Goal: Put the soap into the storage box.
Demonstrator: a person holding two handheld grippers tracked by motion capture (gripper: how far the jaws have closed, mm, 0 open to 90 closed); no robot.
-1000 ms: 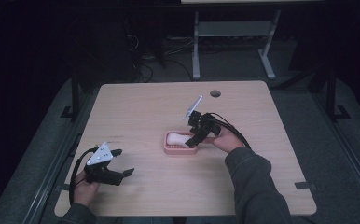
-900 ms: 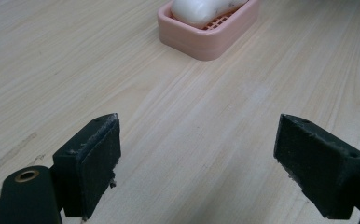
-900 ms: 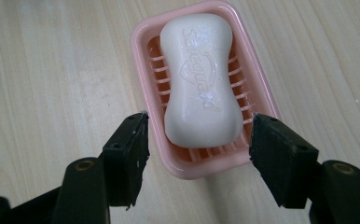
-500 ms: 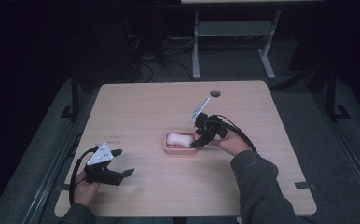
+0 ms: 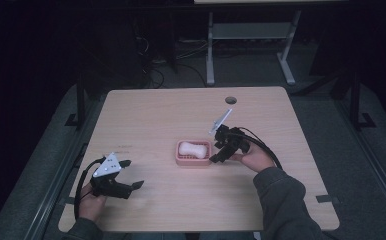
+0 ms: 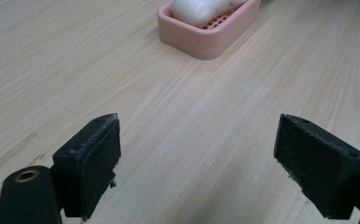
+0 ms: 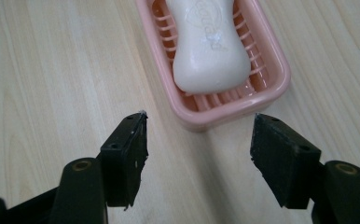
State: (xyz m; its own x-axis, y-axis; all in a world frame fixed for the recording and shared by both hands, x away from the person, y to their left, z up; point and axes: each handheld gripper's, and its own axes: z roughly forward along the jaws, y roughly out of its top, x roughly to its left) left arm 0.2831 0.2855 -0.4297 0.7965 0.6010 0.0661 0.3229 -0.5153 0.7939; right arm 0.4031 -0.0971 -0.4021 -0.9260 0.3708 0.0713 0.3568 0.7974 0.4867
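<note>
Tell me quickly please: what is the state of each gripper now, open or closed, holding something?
Left gripper: open, holding nothing, fingers over bare table.
Right gripper: open, holding nothing; its fingers stand just short of the pink soap dish with the soap.

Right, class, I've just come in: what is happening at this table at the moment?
A person sits at a wooden table with a two-jaw gripper in each hand. A white bar of soap lies in a pink soap dish near the middle. The right gripper is just off the dish's near end, jaws open and having just widened slightly, with nothing between them. The left gripper sits apart over bare wood, jaws wide open, holding nothing.
</note>
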